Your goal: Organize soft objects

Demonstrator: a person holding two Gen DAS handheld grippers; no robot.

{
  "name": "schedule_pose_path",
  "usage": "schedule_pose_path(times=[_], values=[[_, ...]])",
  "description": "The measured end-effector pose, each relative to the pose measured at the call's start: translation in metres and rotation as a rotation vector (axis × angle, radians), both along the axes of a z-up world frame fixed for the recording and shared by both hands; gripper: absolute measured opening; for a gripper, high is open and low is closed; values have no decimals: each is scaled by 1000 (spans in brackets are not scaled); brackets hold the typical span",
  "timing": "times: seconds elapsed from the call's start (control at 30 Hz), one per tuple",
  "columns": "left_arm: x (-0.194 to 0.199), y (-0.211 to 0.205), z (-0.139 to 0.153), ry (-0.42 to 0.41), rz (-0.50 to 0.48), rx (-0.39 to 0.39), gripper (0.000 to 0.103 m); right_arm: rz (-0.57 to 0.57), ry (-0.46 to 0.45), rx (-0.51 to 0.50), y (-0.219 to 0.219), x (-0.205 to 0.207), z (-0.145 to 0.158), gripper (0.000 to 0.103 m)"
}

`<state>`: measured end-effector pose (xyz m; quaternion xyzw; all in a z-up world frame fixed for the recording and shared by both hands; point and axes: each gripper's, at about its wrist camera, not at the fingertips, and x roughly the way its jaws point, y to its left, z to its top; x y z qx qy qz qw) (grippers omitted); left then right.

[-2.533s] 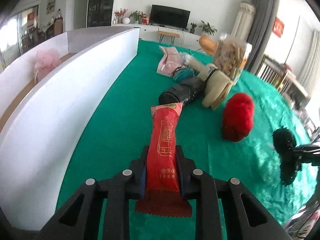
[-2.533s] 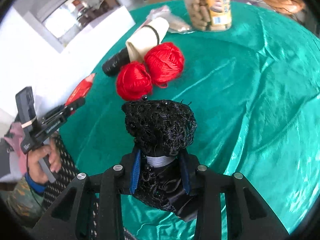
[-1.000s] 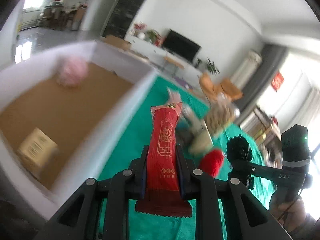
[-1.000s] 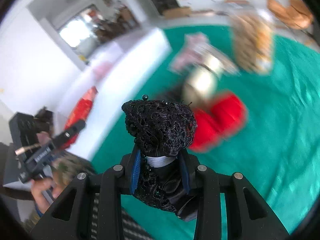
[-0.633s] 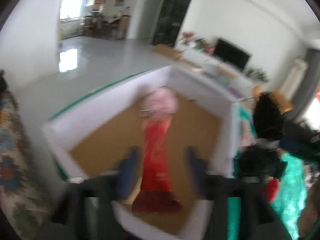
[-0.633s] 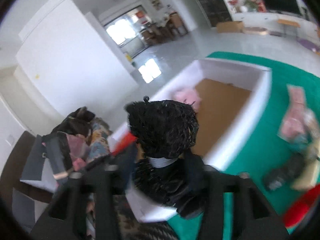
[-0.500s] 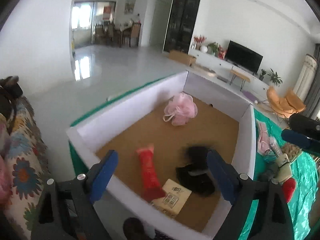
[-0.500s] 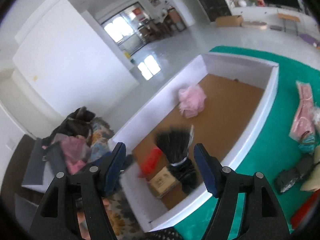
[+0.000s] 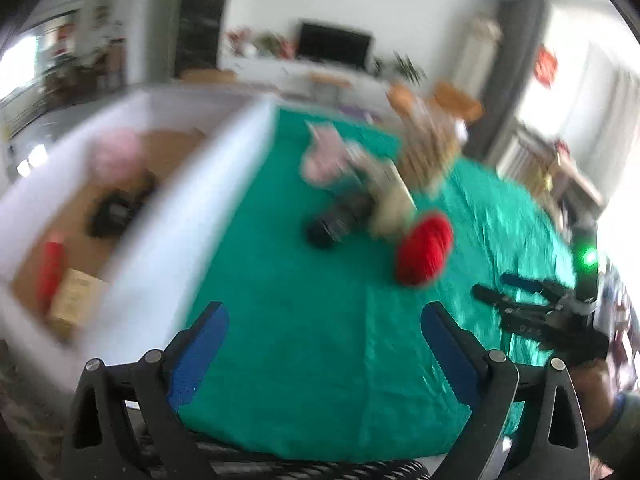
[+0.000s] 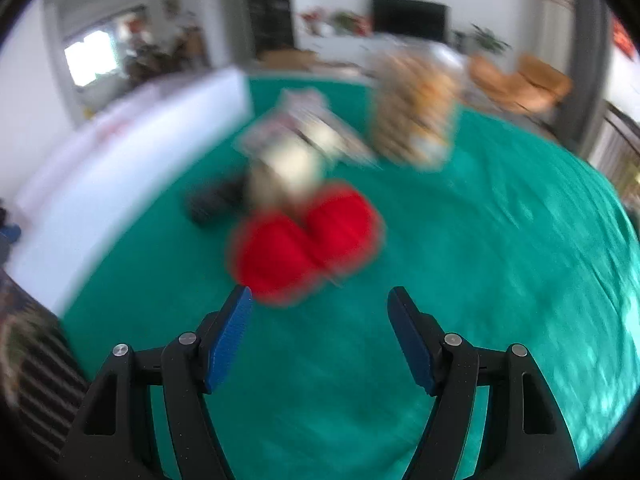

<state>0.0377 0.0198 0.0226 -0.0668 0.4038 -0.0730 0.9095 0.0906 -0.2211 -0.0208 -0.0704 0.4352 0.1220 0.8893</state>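
Two blurred red yarn balls lie touching; both grippers gape empty, left gripper widening.

Green-clothed table carries a white box at 9 o'clock, red yarn balls centrally, a biscuit jar at 1 o'clock

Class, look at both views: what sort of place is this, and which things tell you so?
Most likely a home living room: a television on a low white cabinet, an orange chair, houseplants.
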Motion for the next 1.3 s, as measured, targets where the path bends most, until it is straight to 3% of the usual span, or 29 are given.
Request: schedule_pose_path(times=[0.2, 0.37, 0.57, 0.67, 0.77, 0.9, 0.97, 1.1, 1.17, 1.3], values=[[50, -41, -67, 158, -11, 114, 96, -47, 38, -44, -30, 4, -22, 74], [63, -26, -85, 170, 61, 162, 97, -47, 50, -44, -22, 22, -30, 73], [62, -8, -87, 150, 105, 189, 103, -65, 2, -12, -16, 20, -30, 81], [61, -4, -90, 130, 105, 189, 103, -72, 35, -4, -14, 18, -28, 82], [52, 2, -87, 113, 110, 188, 103, 34, 75, 21, 9, 14, -26, 82], [55, 0, -87, 102, 113, 190, 103, 169, 84, -34, 51, 32, -28, 81], [55, 0, -87, 102, 110, 190, 103, 151, 60, -46, 59, 54, -28, 81], [54, -1, -87, 104, 105, 191, 103, -50, 61, -40, 40, 98, -28, 81], [55, -2, -87, 104, 104, 192, 103, -70, 75, -4, 29, 96, -27, 81], [59, -4, -86, 117, 116, 193, 103, -13, 34, -46, 21, 62, -29, 81]])
